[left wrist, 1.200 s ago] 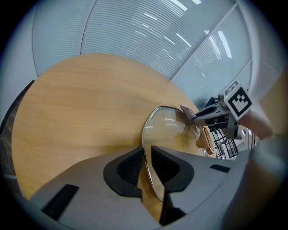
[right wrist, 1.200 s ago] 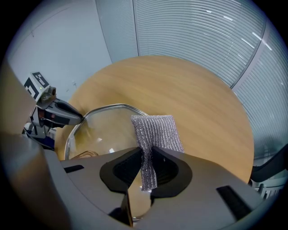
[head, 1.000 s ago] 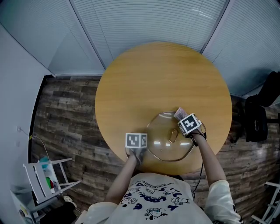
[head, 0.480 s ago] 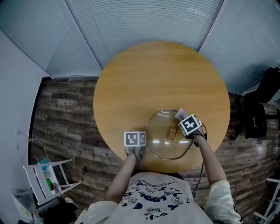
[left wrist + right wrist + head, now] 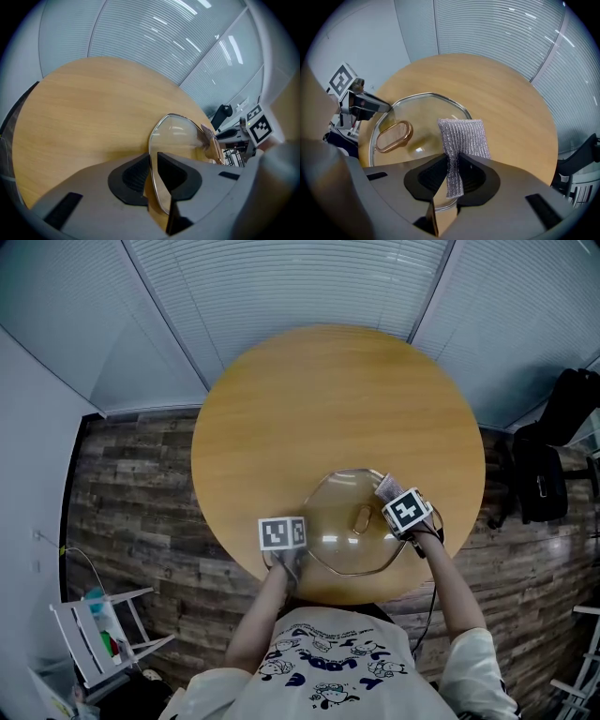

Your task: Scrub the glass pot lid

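At the desk (image 5: 309,390) edge, the left gripper (image 5: 153,161) is clamping the lid (image 5: 352,531) rim. The right gripper (image 5: 452,164) is pinching a sponge (image 5: 461,136) right of the handle (image 5: 393,136).

A round wooden table (image 5: 309,399) stands on a dark plank floor (image 5: 141,484). A lid (image 5: 339,542) of clear glass lies on its near part, slightly right of centre, with its rim close to the table's near edge.
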Motion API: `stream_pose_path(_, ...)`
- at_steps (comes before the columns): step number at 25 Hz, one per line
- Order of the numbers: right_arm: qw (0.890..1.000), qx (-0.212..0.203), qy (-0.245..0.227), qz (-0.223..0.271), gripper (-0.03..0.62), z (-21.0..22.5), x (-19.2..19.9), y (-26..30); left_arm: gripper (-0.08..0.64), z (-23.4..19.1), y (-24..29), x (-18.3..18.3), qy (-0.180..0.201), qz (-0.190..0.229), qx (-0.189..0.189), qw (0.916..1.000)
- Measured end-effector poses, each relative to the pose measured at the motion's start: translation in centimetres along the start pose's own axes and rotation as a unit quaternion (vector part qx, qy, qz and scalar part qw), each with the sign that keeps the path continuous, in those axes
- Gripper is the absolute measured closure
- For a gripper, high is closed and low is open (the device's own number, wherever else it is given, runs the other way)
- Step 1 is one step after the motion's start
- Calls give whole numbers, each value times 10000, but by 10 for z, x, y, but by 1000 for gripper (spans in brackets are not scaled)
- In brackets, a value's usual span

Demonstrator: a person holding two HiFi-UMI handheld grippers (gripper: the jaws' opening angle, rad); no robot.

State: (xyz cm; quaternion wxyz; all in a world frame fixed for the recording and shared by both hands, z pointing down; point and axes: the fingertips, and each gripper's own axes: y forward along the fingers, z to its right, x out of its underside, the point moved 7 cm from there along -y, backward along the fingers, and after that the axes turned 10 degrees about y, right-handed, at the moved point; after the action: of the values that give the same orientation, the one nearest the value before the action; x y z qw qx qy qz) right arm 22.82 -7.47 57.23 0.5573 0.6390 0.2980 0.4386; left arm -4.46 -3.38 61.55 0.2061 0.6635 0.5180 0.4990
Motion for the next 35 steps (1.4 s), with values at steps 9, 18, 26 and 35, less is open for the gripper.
stream_pose_path(9,9998,1,167,-69,518,-3,28,-6,499,1,0,-1,42,-54,-38,10000)
stream_pose_path(18,9994,52,204,-270,518,-12,58,-12,502,0,-1,2,-57,-11,-48,10000)
stream_pose_path(26,9993,-44,201,-304,518,-20,69,-15,502,0,-1,0,-44,-8,-50,10000)
stream_pose_path(35,9986,-264,220,-409,518,-36,78,-20,502,0,-1,1,-15,45,-49,10000)
